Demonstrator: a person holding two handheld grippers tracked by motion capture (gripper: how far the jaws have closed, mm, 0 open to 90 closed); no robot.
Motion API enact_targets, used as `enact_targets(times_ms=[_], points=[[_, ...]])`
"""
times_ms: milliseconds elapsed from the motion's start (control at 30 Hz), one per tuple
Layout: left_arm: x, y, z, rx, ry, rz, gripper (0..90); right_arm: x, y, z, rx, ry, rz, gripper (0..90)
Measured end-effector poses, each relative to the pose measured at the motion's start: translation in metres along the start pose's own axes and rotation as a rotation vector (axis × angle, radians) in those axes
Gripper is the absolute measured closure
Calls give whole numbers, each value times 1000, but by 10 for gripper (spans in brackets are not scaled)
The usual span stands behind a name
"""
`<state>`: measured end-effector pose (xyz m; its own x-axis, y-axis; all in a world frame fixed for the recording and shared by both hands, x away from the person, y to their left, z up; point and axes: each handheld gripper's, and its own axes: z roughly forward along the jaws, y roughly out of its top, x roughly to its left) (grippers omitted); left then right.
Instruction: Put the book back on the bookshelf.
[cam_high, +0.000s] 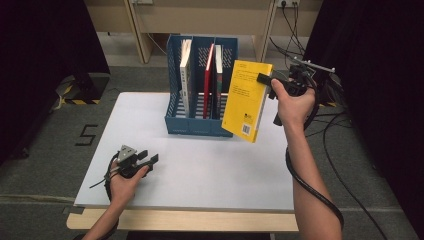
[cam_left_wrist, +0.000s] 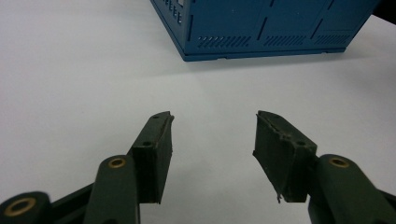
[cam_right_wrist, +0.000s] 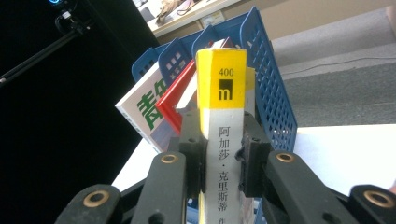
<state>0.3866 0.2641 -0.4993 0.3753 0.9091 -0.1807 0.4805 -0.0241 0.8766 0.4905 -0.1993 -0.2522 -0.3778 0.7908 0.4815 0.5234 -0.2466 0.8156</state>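
Observation:
A yellow book (cam_high: 246, 100) hangs in the air just right of the blue file rack (cam_high: 199, 125), a little tilted, above the table. My right gripper (cam_high: 266, 78) is shut on its spine edge near the top; in the right gripper view both pads press the yellow book's (cam_right_wrist: 221, 88) spine, which carries black print. The rack holds a white book (cam_high: 185, 75), a red book (cam_high: 208, 80) and a dark one beside it. My left gripper (cam_high: 149, 159) rests low on the white table near its front left, and its jaws (cam_left_wrist: 212, 149) stand open with nothing between them.
The white table (cam_high: 200, 170) has bare surface in front of the rack and to the right. Black curtains flank both sides. Cables lie on the floor at the right. A wooden bench stands behind the rack.

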Motion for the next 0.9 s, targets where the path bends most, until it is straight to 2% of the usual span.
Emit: enact_targets(times_ms=[533,900], points=[[0,0,0,-4,-3,5,457,7,13,17,-33,-22,-39,758],[0,0,0,-4,-2,10,457,12,19,25,-47,-40,-48,759]])
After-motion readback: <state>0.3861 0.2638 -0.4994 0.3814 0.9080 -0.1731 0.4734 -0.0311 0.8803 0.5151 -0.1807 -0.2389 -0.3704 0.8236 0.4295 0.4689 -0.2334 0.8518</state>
